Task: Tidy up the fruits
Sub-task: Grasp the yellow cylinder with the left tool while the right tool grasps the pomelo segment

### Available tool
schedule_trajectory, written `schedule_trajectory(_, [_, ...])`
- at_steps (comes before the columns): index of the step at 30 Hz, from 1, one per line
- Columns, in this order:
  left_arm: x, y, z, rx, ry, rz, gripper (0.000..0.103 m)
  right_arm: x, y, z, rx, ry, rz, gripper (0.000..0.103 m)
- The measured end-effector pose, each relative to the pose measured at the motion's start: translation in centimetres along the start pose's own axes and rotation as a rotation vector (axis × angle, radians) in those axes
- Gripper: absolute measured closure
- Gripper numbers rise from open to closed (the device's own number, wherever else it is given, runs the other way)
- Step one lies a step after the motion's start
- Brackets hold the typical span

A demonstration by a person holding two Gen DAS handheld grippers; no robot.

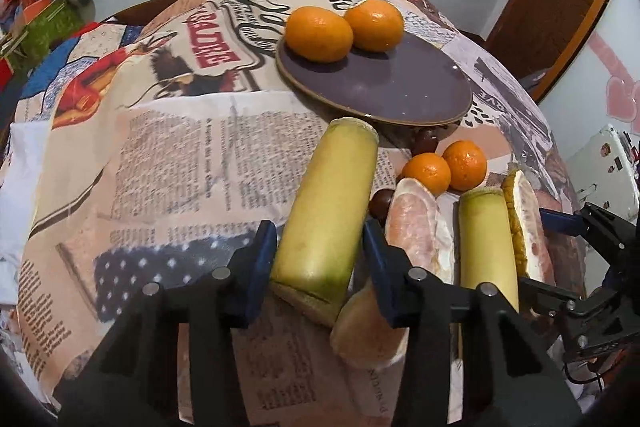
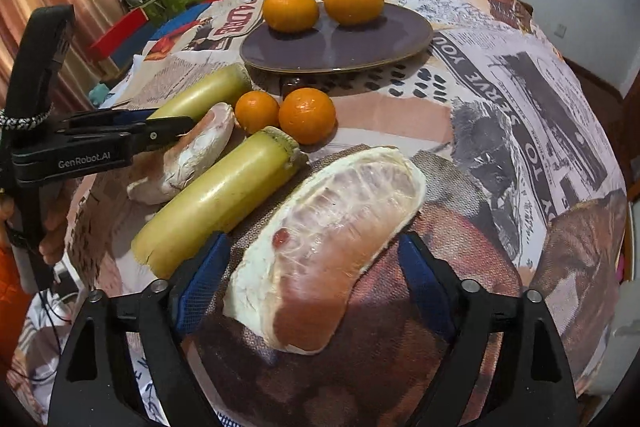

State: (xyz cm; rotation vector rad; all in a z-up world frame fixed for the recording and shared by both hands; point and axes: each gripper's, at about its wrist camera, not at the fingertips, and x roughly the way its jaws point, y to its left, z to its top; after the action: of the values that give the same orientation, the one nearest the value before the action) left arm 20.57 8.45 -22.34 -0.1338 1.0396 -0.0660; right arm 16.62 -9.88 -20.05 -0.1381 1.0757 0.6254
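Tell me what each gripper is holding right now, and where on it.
The left gripper straddles a yellow-green sugarcane segment near its closer end; contact cannot be told. The right gripper is open around a pomelo wedge, not gripping.

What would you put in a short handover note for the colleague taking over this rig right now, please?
Left claw: open around one yellow-green stalk piece, not clamped as far as I can tell.
Right claw: open, straddling the big pomelo wedge, apparently no grip.
Done: two oranges sit on the purple plate.
Left on the cloth: two more oranges, a second stalk piece, a smaller pomelo wedge, at least two small dark fruits and the two pieces between the claws.
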Motion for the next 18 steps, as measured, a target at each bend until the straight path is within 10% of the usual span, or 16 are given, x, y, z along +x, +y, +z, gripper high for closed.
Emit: schedule_trajectory(18, [-3.8,2.2,-4.5,-0.045,0.015,0.06,0.061,-3.1,-3.0,-2.2,0.037,-0.012,-0.06,0.024])
